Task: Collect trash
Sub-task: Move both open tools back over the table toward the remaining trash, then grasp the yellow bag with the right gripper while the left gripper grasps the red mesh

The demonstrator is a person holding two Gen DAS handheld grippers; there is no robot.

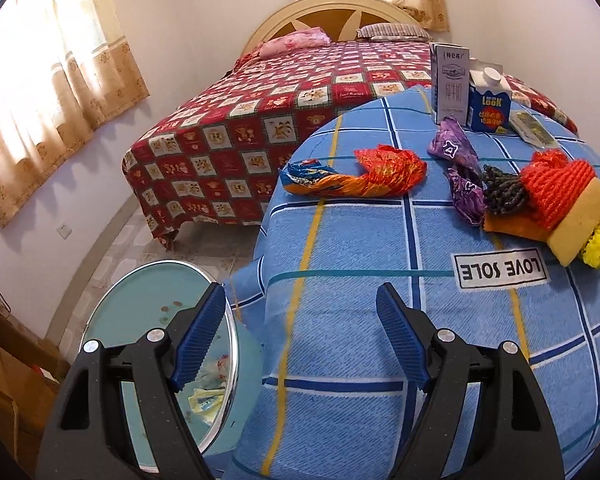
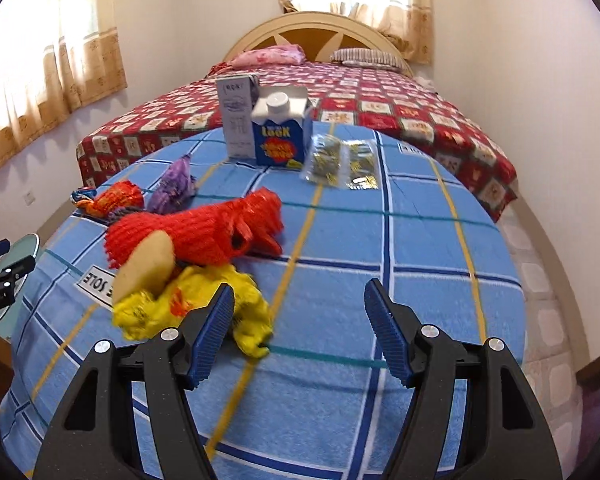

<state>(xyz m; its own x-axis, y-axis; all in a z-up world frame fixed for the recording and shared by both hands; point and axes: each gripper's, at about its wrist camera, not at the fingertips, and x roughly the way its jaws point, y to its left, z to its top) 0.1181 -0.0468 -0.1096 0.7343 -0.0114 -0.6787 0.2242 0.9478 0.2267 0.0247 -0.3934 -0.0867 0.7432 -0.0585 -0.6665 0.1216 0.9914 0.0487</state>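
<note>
Grippers empty, trash waiting on the blue cloth

Both tools are between pickups, I judge. My left gripper (image 1: 300,340) stands wide with nothing between its pads, over the near table edge. My right gripper (image 2: 299,334) is also spread and bare, its left finger just in front of the yellow wrapper (image 2: 204,312). That wrapper looks like the nearest target: I would shift left, then close on it. Beyond lie the red knit piece (image 2: 204,232), orange wrapper (image 1: 388,170) and purple wrapper (image 1: 460,168), then two cartons (image 2: 280,132). Only the left view shows the bin (image 1: 140,320) beside the table.
</note>
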